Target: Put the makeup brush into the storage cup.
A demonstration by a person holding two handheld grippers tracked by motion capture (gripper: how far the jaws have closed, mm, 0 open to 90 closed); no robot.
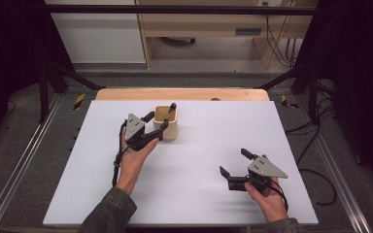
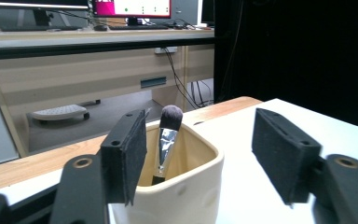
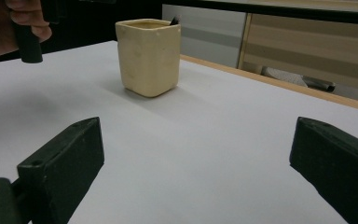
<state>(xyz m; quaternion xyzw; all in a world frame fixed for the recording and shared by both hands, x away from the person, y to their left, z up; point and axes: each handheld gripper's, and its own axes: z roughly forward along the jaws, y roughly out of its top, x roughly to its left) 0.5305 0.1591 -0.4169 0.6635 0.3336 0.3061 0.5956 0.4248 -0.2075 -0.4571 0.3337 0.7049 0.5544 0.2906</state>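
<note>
Your sleeve and left forearm come in at the bottom of the high view, and your left tongs (image 1: 161, 122) sit right at the near-left side of the cup (image 1: 167, 127). Left tongs are spread: in the left gripper view both black pads stand apart with nothing pinched, one pad (image 2: 125, 151) overlapping the cup's (image 2: 186, 186) near-left rim, the other off to the right over bare tabletop (image 2: 261, 205). Brush (image 2: 167, 144) stands inside the cup, leaning against the far wall, dark bristle head up and poking just above the rim, silver ferrule below it; neither pad touches it. In the high view the brush (image 1: 172, 108) tip shows at the cup's far-right corner. Cup is cream, square-ish with rounded corners, upright on the white tabletop (image 1: 223, 121), left of centre and toward the far edge. Your right tongs (image 1: 233, 164) are well apart from it, near the front-right of the tabletop, also spread wide and pinching nothing, pointing left. Right gripper view: cup (image 3: 148, 56) upright up ahead, your left hand (image 3: 14, 23) at top left.
</note>
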